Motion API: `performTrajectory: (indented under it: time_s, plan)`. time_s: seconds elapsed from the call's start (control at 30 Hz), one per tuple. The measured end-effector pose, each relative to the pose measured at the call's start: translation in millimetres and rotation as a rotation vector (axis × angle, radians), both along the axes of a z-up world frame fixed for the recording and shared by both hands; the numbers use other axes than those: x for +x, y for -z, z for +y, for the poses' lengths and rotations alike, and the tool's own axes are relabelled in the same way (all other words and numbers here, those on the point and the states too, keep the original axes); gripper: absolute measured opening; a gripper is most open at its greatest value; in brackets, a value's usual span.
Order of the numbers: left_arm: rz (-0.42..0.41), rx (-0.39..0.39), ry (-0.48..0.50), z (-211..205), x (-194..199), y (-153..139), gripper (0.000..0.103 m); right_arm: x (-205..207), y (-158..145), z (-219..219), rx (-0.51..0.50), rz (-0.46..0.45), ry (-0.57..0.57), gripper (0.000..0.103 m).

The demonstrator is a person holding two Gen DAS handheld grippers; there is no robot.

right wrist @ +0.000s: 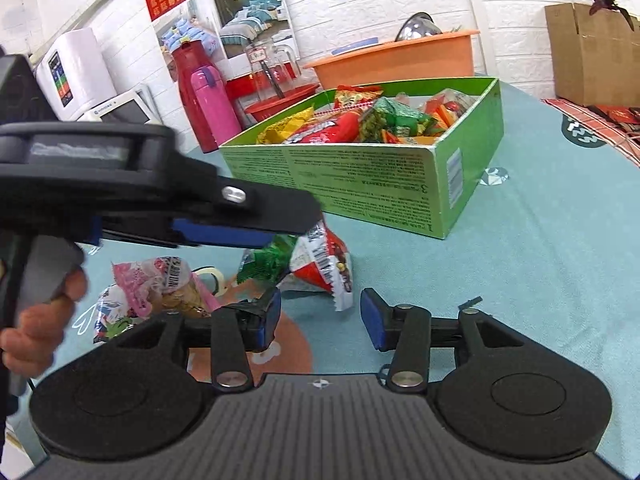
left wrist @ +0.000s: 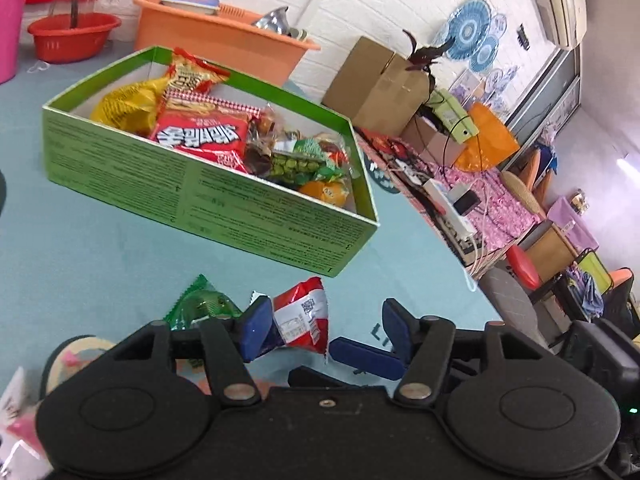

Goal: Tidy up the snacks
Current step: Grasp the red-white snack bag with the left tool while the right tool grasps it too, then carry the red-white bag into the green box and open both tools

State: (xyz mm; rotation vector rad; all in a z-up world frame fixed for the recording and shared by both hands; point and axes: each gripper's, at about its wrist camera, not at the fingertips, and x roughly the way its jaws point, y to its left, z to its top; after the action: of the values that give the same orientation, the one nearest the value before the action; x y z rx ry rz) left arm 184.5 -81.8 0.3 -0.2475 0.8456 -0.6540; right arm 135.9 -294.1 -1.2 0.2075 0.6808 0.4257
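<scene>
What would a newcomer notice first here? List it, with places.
First, the green box in the middle of the blue table, heaped with bright snack packets. Next, the loose packets in front of it: a red one and a green one. Both tongs, left and right, stand open and empty.

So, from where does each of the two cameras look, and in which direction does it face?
Left wrist view: sits on the left tool, faces forward and down over the table toward the green box; own open fingers show.
Right wrist view: sits on the right tool, faces the same box from another side; own open fingers, the left tool and a hand show.
Shared: the green box, the red snack packet, the orange tub.
</scene>
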Motion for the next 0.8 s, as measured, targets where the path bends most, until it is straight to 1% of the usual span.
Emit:
performTrajectory:
  time_s: [0.1, 0.2, 0.3, 0.33, 0.37, 0.4, 0.47, 0.57, 0.7, 0.8]
  plan:
    - [0.019, 0.024, 0.002, -6.0, 9.0, 11.4, 0.087, 4.1, 0.9, -0.5, -0.002, 0.004, 0.007, 0.077]
    - [0.039, 0.001, 0.010, -1.2, 12.3, 16.0, 0.075, 8.3, 1.7, 0.7, -0.005, 0.000, 0.003, 0.076]
    - [0.045, -0.005, 0.012, 3.0, 10.3, 17.0, 0.069, 12.0, 3.0, 2.3, -0.015, -0.002, -0.007, 0.076]
    - [0.042, 0.002, 0.015, 3.9, 8.6, 17.6, 0.059, 13.5, 3.9, 3.2, -0.017, 0.000, -0.010, 0.074]
    - [0.035, 0.016, 0.017, 3.9, 6.5, 18.4, 0.058, 14.1, 4.5, 4.2, -0.019, -0.007, -0.014, 0.058]
    - [0.021, 0.034, 0.012, 3.2, 3.7, 18.6, 0.052, 14.9, 5.4, 5.0, -0.025, -0.006, -0.020, 0.052]
    - [0.008, 0.041, 0.008, 1.7, -1.5, 17.3, 0.051, 13.6, 4.9, 4.9, -0.031, -0.009, -0.015, 0.048]
    - [-0.044, 0.037, 0.007, -1.6, -10.6, 4.4, 0.051, 7.9, -1.7, 3.3, -0.018, -0.023, -0.003, 0.047]
    - [-0.131, 0.002, 0.011, -1.6, -15.5, -24.5, 0.051, 1.8, -25.6, -2.3, 0.000, -0.107, 0.011, 0.047]
    - [-0.171, -0.022, 0.003, -1.8, -7.5, -43.7, 0.051, 6.5, -42.9, -6.0, 0.023, -0.181, 0.016, 0.046]
